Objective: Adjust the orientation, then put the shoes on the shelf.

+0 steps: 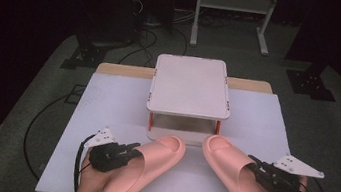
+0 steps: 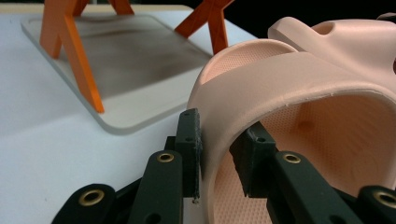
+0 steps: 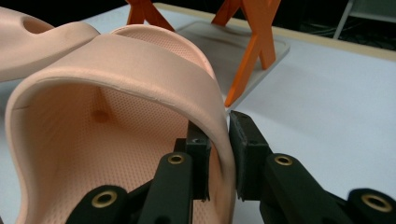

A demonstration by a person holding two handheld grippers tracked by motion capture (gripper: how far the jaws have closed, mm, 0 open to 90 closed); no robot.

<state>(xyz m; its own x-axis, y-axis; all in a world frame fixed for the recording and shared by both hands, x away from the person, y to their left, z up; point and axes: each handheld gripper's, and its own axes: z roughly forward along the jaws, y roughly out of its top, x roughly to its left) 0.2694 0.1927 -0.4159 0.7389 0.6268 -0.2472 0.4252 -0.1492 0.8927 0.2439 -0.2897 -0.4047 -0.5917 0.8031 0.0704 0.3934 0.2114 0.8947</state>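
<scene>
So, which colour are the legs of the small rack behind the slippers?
Orange. The rack's legs show best in the left gripper view, crossing above its pale base.

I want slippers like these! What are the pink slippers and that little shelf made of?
The slippers look like soft matte foam or rubber: thick, seamless, with tiny dimples inside, and the strap wall looks pinched in each gripper. The shelf looks like smooth hard plastic, whitish trays on orange crossed legs; I can't be sure.
</scene>
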